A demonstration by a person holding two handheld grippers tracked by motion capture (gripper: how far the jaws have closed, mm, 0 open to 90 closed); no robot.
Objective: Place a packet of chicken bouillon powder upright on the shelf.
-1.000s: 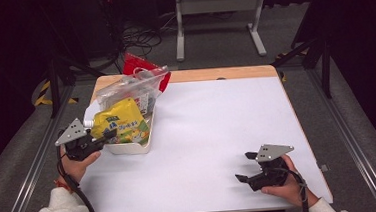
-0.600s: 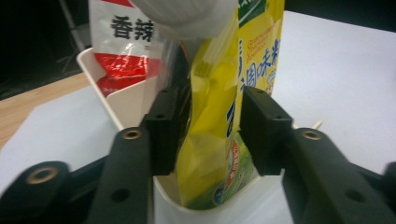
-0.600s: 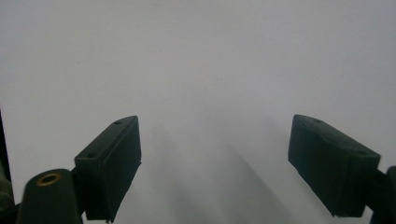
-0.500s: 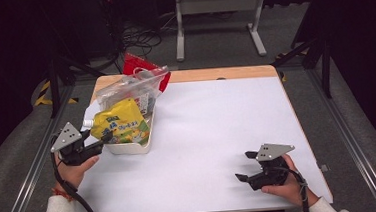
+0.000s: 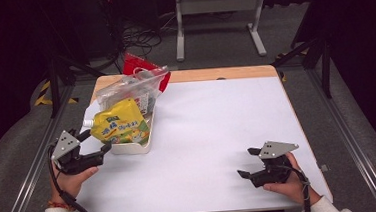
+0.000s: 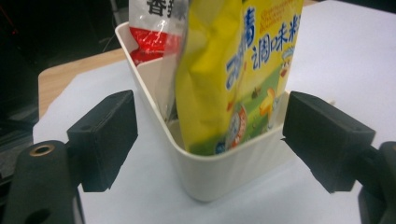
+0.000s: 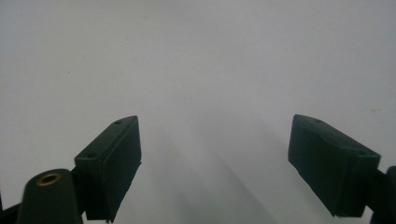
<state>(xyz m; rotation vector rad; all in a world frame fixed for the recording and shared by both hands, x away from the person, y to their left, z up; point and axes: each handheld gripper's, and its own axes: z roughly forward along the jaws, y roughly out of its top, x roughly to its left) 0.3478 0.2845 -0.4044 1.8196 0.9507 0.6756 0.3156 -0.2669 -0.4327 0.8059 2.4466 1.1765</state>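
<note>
Both jaws of the left gripper (image 5: 97, 142) just opened beside the yellow pouch (image 5: 119, 123)

A white sheet (image 5: 218, 134) is covering the wooden table (image 5: 224, 74); grey carpet (image 5: 372, 123) is spreading around it; a metal stand (image 5: 218, 18) is standing beyond, beside tangled cables (image 5: 141, 36); darkness is swallowing the room's far side.

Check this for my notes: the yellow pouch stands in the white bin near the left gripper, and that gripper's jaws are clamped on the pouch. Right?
Not quite. The yellow pouch does stand in the white bin, but the left gripper isn't clamped on it: its jaws have just been opening and stand apart either side of the bin, touching nothing, as the left gripper view shows.
</note>
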